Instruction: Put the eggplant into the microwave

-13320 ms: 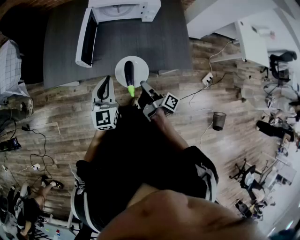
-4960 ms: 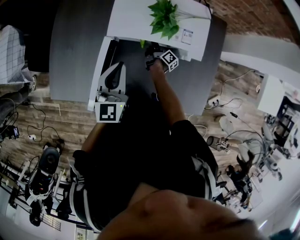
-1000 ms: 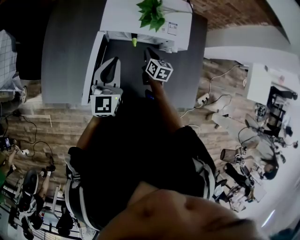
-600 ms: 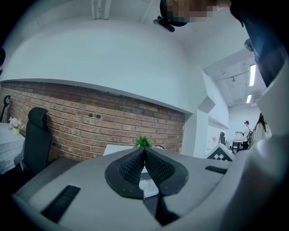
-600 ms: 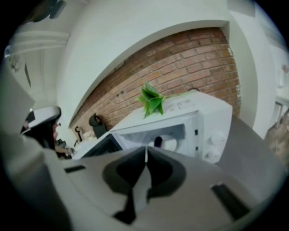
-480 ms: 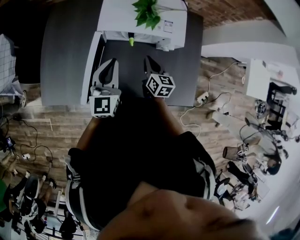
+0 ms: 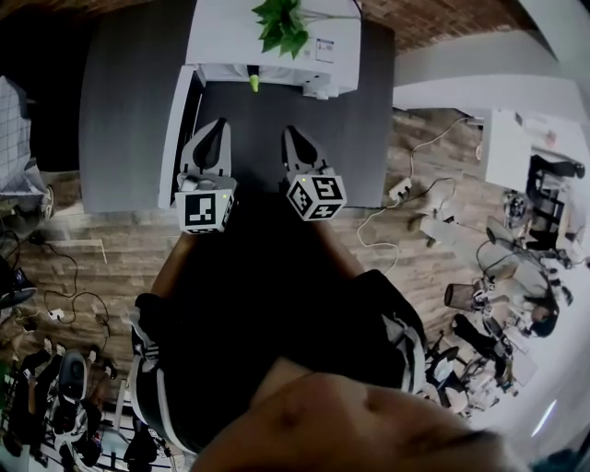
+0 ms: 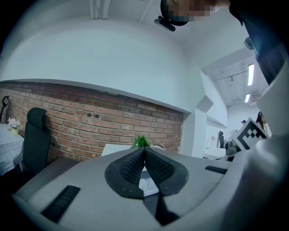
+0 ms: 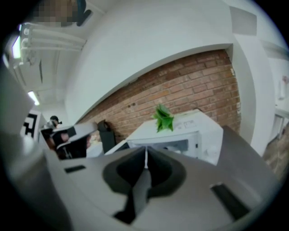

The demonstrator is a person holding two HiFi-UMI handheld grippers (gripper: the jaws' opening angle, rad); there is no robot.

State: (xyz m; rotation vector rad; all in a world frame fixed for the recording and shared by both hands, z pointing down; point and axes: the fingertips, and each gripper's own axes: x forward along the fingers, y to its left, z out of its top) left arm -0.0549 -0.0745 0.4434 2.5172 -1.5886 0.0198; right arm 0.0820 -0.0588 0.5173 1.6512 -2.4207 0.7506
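The dark bench [image 7: 120, 111] fills the left of the head view. The microwave's [image 7: 221, 32] white door [image 7: 169, 129] stands swung open toward that side.

Just right of the door, the left tongs [image 7: 216, 129] hang over the bench. The left gripper view shows their ribbed pads [image 8: 135, 164] pressed together with nothing between them.

Further right, a small green tip shows at the microwave's mouth, below the plant [image 7: 281, 23] on its roof. This looks like the stem end of the eggplant [image 7: 253, 81], so the eggplant lies inside the cavity. Its body is hidden in there.

Right again, the right tongs [image 7: 290, 138] are well apart from the opening. They are closed and empty, and their own view looks over the shut tips [image 9: 145, 155] at the microwave.

From what can be judged, an eggplant is fairly light, firm with a little give, and smooth enough to slide in a loose grip. If it needs nudging deeper, the best hold would be across the thick middle of the body, squeezed moderately. The narrow stem cap would let it swing or twist. The door is not yet closed.
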